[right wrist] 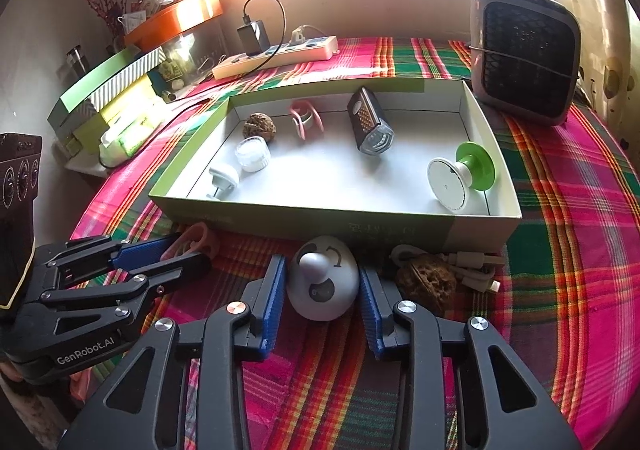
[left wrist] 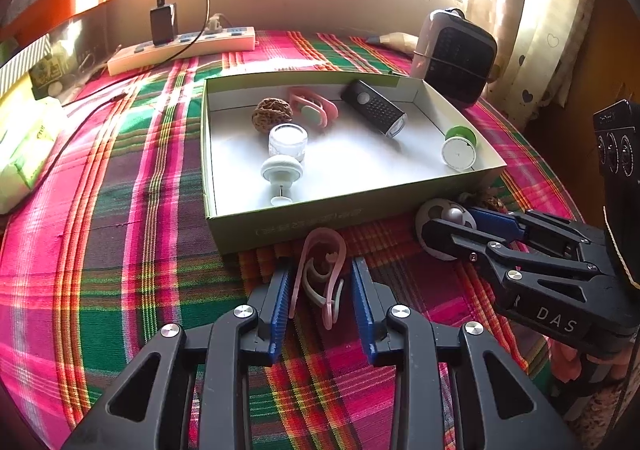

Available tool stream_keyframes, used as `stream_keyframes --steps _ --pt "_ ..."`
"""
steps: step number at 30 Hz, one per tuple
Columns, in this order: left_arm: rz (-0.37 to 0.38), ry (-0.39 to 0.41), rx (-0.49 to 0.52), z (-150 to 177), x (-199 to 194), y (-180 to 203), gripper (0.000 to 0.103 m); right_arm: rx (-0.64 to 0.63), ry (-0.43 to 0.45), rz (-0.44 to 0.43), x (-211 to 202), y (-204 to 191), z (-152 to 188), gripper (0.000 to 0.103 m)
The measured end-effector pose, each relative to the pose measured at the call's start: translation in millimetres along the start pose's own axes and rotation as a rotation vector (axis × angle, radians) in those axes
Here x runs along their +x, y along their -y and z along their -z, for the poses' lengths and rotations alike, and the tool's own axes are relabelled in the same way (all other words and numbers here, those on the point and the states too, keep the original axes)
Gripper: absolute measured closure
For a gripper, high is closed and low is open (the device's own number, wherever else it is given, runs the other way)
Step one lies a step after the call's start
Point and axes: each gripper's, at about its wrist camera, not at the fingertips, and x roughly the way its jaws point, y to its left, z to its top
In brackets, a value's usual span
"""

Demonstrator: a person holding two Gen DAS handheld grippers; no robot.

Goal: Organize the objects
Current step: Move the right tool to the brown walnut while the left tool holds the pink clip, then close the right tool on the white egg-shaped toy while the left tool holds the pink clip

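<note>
A shallow green box (left wrist: 280, 228) is set on the plaid-covered desk (left wrist: 120, 250). Just in front of its near wall, a pink clip (left wrist: 320, 274) is bracketed by the left gripper (left wrist: 322, 290), whose fingers (left wrist: 280, 302) are partly parted with gaps visible on both sides. Beside it, a white egg-shaped toy (right wrist: 324, 282) is flanked by the right gripper (right wrist: 323, 286); whether its pads press cannot be told.

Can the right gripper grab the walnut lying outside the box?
Probably yes. The walnut sits uncovered beside the right gripper, but the white round toy fills its jaws for now.
</note>
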Motion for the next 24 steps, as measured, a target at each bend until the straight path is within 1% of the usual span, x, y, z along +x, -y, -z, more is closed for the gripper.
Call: stream_keyframes --steps 11,24 --pt "0.003 0.002 -0.003 0.5 -1.3 1.0 0.078 0.008 0.023 -0.019 -6.0 -0.6 0.2 0.075" --pt "0.000 0.005 -0.002 1.2 -2.0 0.7 0.080 0.013 0.024 -0.019 -7.1 -0.8 0.5 0.075"
